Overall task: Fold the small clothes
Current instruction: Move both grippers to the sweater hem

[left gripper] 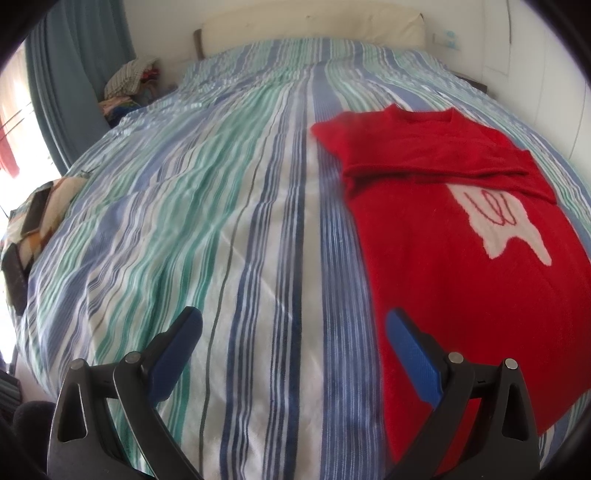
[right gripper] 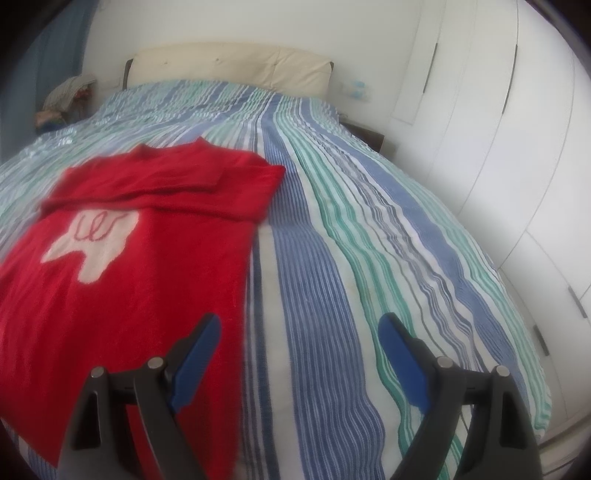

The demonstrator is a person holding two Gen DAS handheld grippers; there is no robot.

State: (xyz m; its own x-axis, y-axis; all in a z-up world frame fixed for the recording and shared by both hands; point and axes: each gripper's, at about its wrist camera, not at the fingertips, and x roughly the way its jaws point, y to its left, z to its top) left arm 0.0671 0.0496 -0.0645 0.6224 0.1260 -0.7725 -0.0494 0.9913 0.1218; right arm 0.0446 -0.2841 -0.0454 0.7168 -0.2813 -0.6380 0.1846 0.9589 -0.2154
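Note:
A red sweater (left gripper: 461, 258) with a white hand motif lies flat on the striped bedspread (left gripper: 221, 221), its sleeves folded across the chest. My left gripper (left gripper: 293, 319) is open and empty, hovering over the bedspread just left of the sweater's left edge. In the right wrist view the sweater (right gripper: 129, 277) lies at the left. My right gripper (right gripper: 299, 325) is open and empty, above the bedspread (right gripper: 351, 240) at the sweater's right edge, its left finger over the red fabric.
A cream headboard (left gripper: 314, 26) stands at the far end. A pile of clothes (left gripper: 129, 81) sits at the bed's far left. A phone on a patterned cloth (left gripper: 37, 210) lies at the left edge. White wardrobe doors (right gripper: 517, 129) line the right side.

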